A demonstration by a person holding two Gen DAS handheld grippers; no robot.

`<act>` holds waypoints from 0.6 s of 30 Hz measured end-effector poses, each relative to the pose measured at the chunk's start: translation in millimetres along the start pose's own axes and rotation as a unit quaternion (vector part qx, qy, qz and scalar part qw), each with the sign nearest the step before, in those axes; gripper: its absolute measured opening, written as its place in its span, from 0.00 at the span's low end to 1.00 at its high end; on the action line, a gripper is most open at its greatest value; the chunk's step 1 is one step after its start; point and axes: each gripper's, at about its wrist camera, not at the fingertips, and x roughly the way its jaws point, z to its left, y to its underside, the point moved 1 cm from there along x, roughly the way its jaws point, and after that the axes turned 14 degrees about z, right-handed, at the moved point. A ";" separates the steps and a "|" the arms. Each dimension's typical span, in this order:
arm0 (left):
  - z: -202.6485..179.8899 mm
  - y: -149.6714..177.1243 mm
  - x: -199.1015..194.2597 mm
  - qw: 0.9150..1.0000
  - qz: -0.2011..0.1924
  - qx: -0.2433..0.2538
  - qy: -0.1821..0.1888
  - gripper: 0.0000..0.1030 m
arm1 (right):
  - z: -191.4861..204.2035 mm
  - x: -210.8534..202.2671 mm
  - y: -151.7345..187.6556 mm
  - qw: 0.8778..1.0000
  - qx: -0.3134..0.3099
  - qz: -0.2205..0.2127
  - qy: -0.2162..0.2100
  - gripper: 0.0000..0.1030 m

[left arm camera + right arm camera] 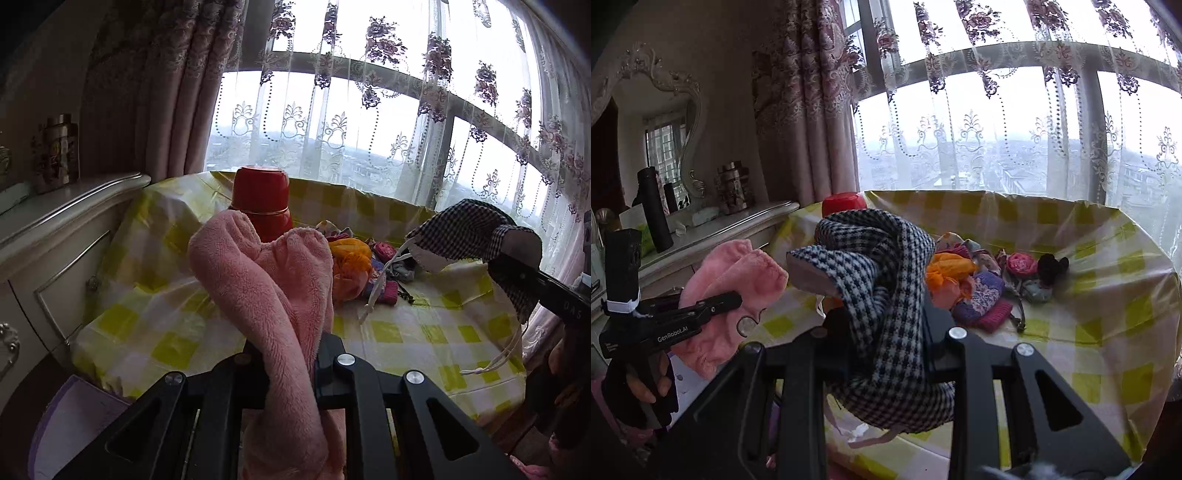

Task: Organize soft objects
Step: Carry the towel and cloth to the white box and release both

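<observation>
Currently the left gripper fingers pinch a pink towel, and the right gripper fingers pinch a checked cloth; both hang above the bench. Judged partway: 2 items lifted, not yet placed. A pile of small soft items waits unsorted beside the red flask.

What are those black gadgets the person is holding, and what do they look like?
Each is a hand-held gripper of matte black plastic. The left hand-held gripper has slim fingers, a pistol-style handle, white "GenRobot.AI" lettering, and a black camera block with a white band. The right hand-held gripper bears faint white characters. Silver round bolts stud the angular frames.
</observation>
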 end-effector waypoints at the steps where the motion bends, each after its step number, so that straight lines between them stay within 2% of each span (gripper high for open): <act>1: 10.2 6.4 -2.7 1.000 0.003 -0.012 -0.005 0.14 | 9.2 3.5 0.2 1.000 -0.010 0.005 -0.008 0.31; 5: 48.4 33.5 -17.7 0.998 0.008 -0.058 -0.029 0.14 | 49.4 18.5 3.7 0.997 -0.058 0.030 -0.040 0.31; 9: 79.6 58.8 -22.0 0.993 0.037 -0.096 -0.057 0.15 | 93.0 35.6 11.0 0.989 -0.115 0.058 -0.071 0.31; 13: 100.6 82.1 -21.5 0.988 0.058 -0.120 -0.081 0.15 | 135.0 50.4 22.4 0.976 -0.173 0.086 -0.097 0.31; 18: 121.2 97.8 -26.1 0.982 0.061 -0.145 -0.100 0.15 | 180.7 61.3 37.9 0.956 -0.245 0.109 -0.117 0.31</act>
